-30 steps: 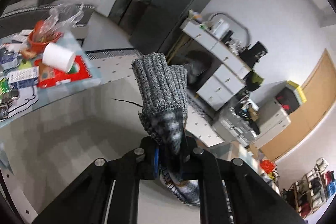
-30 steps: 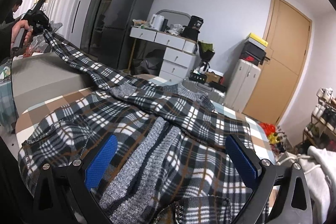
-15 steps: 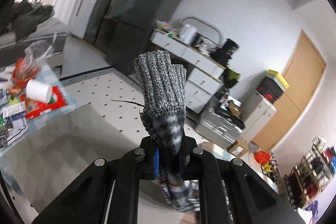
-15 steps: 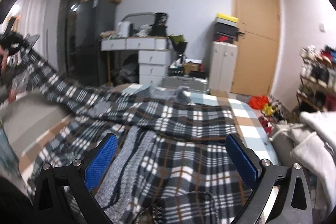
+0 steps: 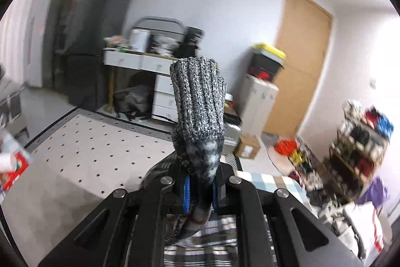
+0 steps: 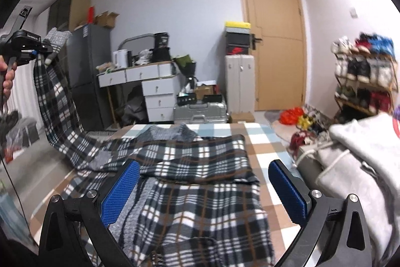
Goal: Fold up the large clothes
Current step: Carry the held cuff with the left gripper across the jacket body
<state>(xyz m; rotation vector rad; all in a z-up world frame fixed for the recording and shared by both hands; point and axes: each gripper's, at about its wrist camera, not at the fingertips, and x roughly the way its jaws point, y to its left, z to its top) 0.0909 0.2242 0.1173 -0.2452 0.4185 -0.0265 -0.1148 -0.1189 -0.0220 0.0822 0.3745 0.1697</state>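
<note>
Left claw (image 5: 200,188): clamped on grey ribbed-knit cuff (image 5: 197,101), sleeve lifted high at far left for folding inward; black-white plaid fleece garment (image 6: 195,182) spread on checked bed (image 6: 265,142); right claw (image 6: 203,192): wide, empty, above garment

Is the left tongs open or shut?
Shut: the left tongs pinch the grey knitted cuff of the plaid garment, lifting its sleeve.

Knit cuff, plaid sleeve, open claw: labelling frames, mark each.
knit cuff (image 5: 198,101), left wrist view, ribbed middle.
plaid sleeve (image 6: 57,104), right wrist view, hanging stretch.
right claw (image 6: 203,192), right wrist view, between fingertips.
</note>
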